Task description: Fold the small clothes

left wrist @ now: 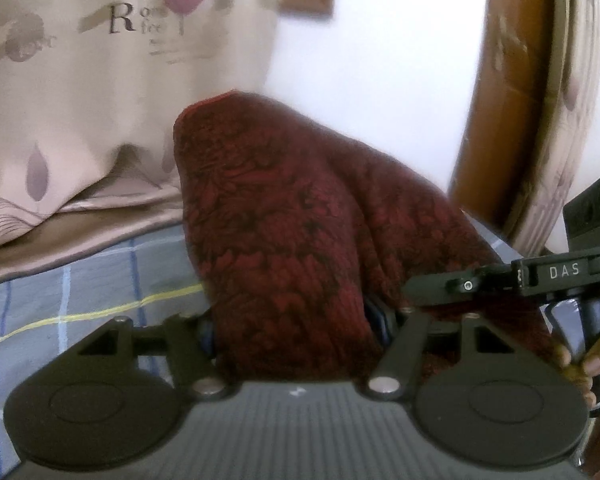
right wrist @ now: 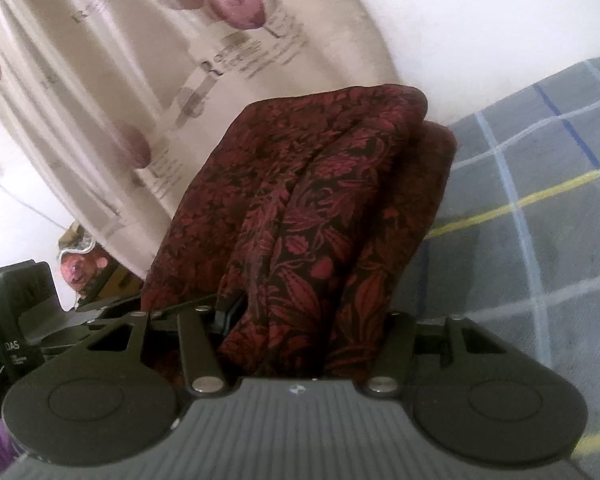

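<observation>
Between both tongs' jaws hangs the bunched red floral garment [left wrist: 284,240].

Red patterned cloth [left wrist: 284,232] covering fingertips of left gripper [left wrist: 296,332] and of right gripper [right wrist: 300,336]; grip unreadable in both. Curtain [left wrist: 80,100] print blurring, lettering mostly illegible. Hand [left wrist: 592,364] being cut off at right edge.

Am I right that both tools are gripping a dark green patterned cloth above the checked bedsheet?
Not quite: the cloth is dark red with a leaf pattern, not green, as the right wrist view shows. The rest holds: the left tool and right tool both grip it above the checked bedsheet.
</observation>
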### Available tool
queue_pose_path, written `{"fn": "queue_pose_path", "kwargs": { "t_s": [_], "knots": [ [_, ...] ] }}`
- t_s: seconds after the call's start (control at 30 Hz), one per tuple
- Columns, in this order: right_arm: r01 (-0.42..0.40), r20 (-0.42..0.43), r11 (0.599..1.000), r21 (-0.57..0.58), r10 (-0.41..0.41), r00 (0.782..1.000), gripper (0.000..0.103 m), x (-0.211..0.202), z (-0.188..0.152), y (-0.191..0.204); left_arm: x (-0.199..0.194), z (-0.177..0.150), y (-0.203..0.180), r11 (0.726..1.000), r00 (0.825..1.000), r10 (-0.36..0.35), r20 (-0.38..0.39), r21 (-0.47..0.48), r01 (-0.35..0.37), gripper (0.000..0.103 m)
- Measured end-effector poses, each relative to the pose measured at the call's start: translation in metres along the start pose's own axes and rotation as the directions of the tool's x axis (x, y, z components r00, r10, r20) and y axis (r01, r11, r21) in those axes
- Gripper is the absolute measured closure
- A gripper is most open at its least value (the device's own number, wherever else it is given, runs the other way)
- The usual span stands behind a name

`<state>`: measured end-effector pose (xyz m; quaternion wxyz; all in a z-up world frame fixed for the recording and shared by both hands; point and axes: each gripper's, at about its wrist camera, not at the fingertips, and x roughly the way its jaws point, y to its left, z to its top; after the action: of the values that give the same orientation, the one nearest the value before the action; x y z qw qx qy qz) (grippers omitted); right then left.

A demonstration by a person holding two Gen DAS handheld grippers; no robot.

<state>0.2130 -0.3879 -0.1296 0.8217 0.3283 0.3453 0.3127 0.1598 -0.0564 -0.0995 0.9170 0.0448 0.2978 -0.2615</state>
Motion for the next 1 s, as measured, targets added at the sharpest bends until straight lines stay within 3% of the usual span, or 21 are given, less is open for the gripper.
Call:
{"fn": "queue_pose_path", "kwargs": {
  "t_s": [0.57,1.0],
  "knots": [
    [-0.027,-0.017,1.0,-0.005,0.027,0.999,0.047,-0.025,-0.062,0.062,-0.074,-0.047,-0.002,1.0,1.0,0.015,0.02,-0.017,-0.015,0.037],
    [-0.017,-0.061,0.998,-0.056,0.014,0.998,0.047,-0.019,-0.096,0.084,-0.086,-0.095,0.03,0.986,0.999,-0.039,0.019,-0.162,0.042,0.037]
  ]
}}
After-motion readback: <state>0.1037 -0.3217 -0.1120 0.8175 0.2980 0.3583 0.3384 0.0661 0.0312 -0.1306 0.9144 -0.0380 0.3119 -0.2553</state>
